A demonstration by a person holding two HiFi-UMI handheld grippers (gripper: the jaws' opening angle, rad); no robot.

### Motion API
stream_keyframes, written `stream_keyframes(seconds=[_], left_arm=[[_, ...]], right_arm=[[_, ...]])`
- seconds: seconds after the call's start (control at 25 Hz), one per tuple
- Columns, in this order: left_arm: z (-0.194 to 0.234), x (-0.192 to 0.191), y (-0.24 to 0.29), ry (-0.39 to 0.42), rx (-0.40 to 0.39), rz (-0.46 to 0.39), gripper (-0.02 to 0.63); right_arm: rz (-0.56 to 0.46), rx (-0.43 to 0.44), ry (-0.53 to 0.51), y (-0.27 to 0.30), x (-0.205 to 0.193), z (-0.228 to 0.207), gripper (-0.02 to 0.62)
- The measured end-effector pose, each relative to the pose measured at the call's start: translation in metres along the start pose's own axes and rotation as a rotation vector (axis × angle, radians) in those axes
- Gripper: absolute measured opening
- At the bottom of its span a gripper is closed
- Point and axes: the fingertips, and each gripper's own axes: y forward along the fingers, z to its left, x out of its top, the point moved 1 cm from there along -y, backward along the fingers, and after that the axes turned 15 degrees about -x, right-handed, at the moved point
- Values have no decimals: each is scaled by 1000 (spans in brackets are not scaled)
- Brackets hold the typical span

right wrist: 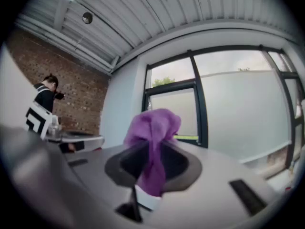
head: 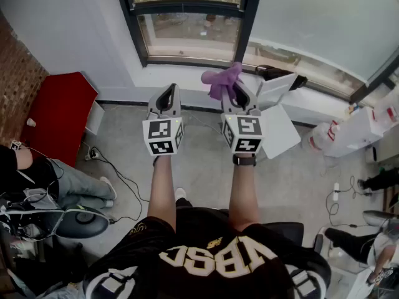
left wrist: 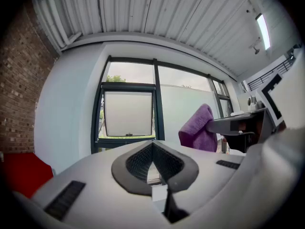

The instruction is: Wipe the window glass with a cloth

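A purple cloth (head: 222, 81) is pinched in my right gripper (head: 237, 97), its bunched top sticking out past the jaw tips; in the right gripper view the cloth (right wrist: 153, 142) hangs down between the shut jaws of the right gripper (right wrist: 151, 163). My left gripper (head: 166, 98) is held beside it, shut with nothing in it; its jaw tips meet in the left gripper view (left wrist: 153, 149), where the cloth (left wrist: 199, 130) shows to the right. Both point at the window glass (head: 190, 35), a dark-framed pane (left wrist: 128, 113) some way ahead, apart from the cloth.
A white sill (head: 181, 80) runs under the window. A red cabinet (head: 59, 111) stands at the left by a brick wall (head: 15, 86). A white table edge (head: 277, 114) lies right of the grippers. Cables (head: 109, 167) trail on the floor. Seated people are at both sides.
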Motion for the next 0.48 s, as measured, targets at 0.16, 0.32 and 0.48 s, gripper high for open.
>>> stream_keyframes(seconds=[0.16, 0.32, 0.48], left_arm=[[31, 3, -1, -16, -27, -13, 23], [75, 0, -3, -49, -8, -10, 23], [115, -5, -3, -31, 3, 13, 23]], right_arm=[[10, 23, -10, 18, -1, 36, 87], [29, 11, 16, 45, -3, 50, 87], [24, 3, 24, 75, -3, 75, 87]])
